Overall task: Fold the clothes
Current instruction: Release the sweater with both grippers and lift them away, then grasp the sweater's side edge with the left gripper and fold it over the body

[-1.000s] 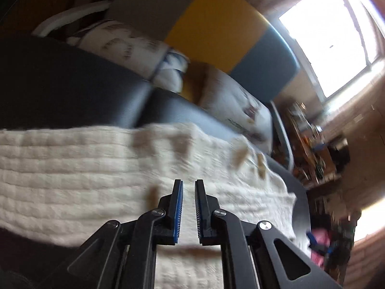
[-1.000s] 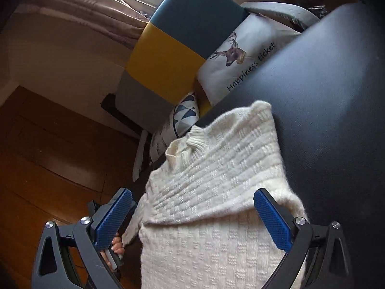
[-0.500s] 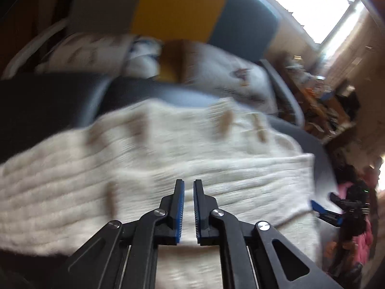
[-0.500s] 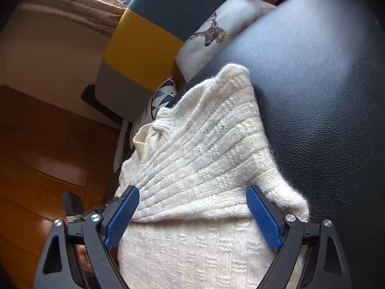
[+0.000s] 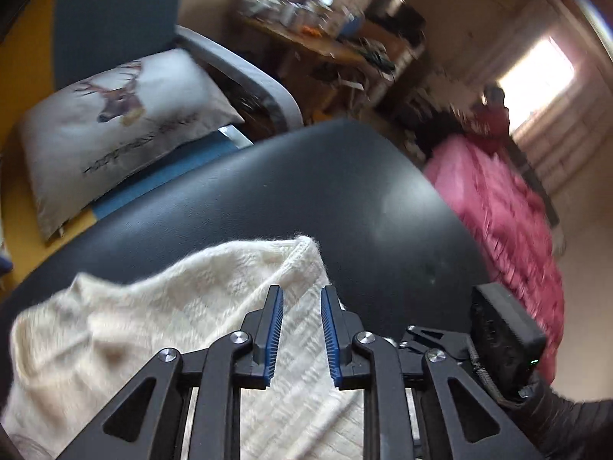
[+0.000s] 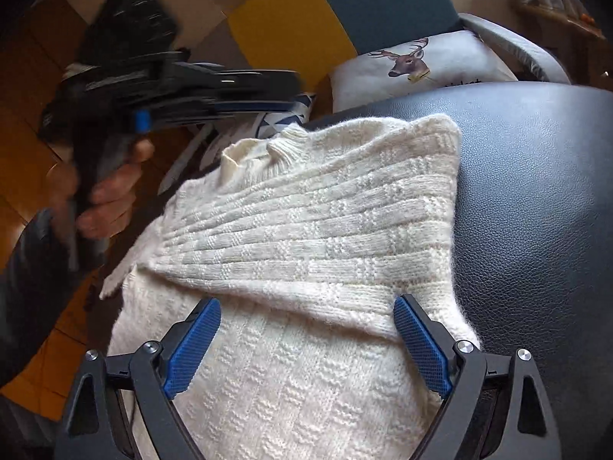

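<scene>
A cream knitted sweater (image 6: 306,211) lies folded on a black leather seat (image 6: 536,191), one layer turned over the other. My right gripper (image 6: 306,341) hovers wide open over the fold edge, its blue pads (image 6: 191,341) on either side with nothing between them. In the right wrist view my left gripper (image 6: 230,84) is held in a hand (image 6: 111,191) in the air, left of the sweater, blurred and side on. In its own view the left gripper (image 5: 302,329) stands slightly open above the sweater's corner (image 5: 191,306), holding nothing.
A white deer cushion (image 5: 115,122) rests on a yellow and blue chair (image 6: 325,15) behind the seat. A pink cloth (image 5: 509,222) and a cluttered table (image 5: 325,38) lie to the right. The right gripper's black body (image 5: 502,337) is close beside my left one. Wooden floor (image 6: 23,76) lies left.
My left gripper has lifted off the sweater and swung right, its jaws parting a little. The right gripper has come closer over the fold and stays open.
</scene>
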Available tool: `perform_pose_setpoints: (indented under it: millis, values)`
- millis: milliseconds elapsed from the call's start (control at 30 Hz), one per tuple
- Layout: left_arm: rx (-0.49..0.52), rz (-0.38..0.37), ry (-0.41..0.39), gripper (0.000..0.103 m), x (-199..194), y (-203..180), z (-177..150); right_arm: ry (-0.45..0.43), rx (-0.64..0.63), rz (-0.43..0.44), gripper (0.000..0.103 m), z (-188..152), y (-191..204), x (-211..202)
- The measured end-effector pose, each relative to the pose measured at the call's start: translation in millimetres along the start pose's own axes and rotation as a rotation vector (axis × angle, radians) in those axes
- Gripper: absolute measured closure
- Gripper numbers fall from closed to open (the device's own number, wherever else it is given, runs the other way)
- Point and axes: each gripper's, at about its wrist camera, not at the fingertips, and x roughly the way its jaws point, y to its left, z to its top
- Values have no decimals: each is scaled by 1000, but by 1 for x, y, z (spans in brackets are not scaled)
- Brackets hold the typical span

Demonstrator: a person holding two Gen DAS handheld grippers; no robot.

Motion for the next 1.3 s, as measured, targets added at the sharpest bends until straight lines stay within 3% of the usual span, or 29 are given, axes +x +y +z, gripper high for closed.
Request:
perform_pose_setpoints:
  millis: [167,367,500,600,633,767,833,900,1000,1133,1233,1300]
  values:
    - [110,-3,128,84,37,4,23,-19,-38,8,10,-6,2,-2]
    - [124,-161,236,83,66,19,39,-40,-61,22,10,-10,2,-3]
    - [144,-184,299,82,87,26,42,-47,-57,28,10,-11,1,-3]
    - [131,-198,287,83,90,29,42,-49,-61,25,9,-11,1,-3]
    - [131,-196,276,95,90,30,42,-49,-62,24,9,-11,1,-3]
    - [206,-61,97,100,62,13,37,-50,-72,4,9,-12,4,-3]
    - [217,76,116,100,78,16,30,-49,-72,-5,9,-13,5,-2]
    - [200,81,98,100,82,18,24,-49,-71,-12,9,-13,6,-1]
    - [133,82,71,96,77,19,22,-46,-74,-24,9,-13,8,0]
    - [-41,83,-16,90,43,27,6,-42,-80,-37,9,-13,10,1]
    - [-209,57,-119,89,-3,42,-28,-38,-84,-48,9,-12,11,2]
    - [-273,106,-170,89,-33,50,-66,-31,-99,-73,9,-12,15,4]
